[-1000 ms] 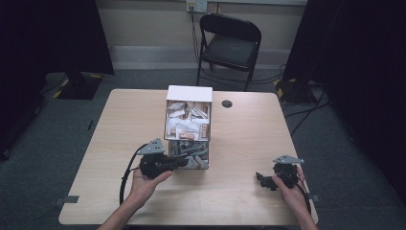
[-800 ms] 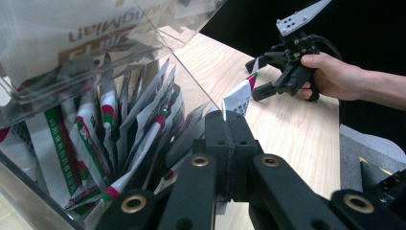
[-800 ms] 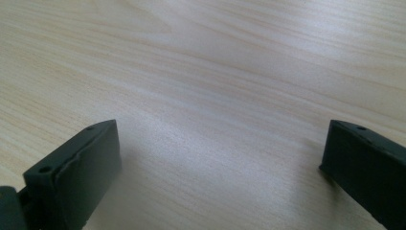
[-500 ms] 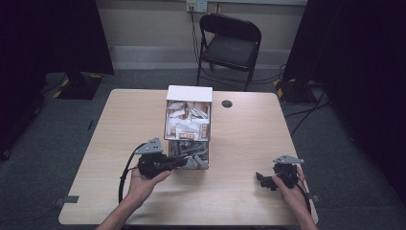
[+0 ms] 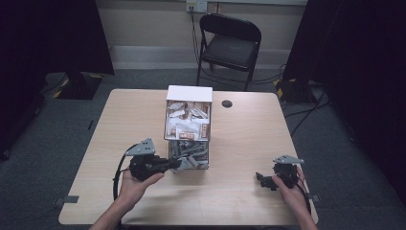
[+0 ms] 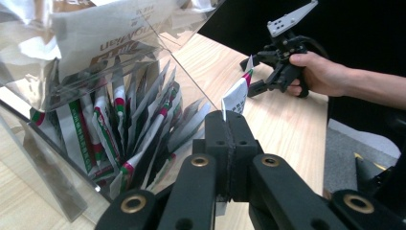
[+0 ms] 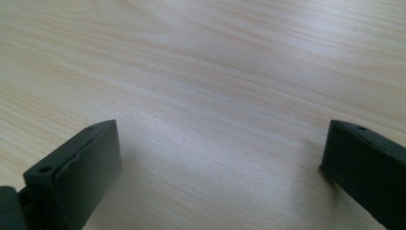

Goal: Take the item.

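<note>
The wooden table (image 5: 249,143) fills the middle of the high view, with a clear two-tier box (image 5: 188,125) of packets at its centre. At the box's lower tier, lower left of centre, the left gripper (image 5: 176,164) has its jaws pressed together on one packet (image 6: 236,96), just outside the upright sachets (image 6: 139,129). The right gripper (image 5: 262,179), lower right, rests with jaws spread wide. A clean step likely calls for a straight, firm pull, so neighbouring sachets are not dragged along.
</note>
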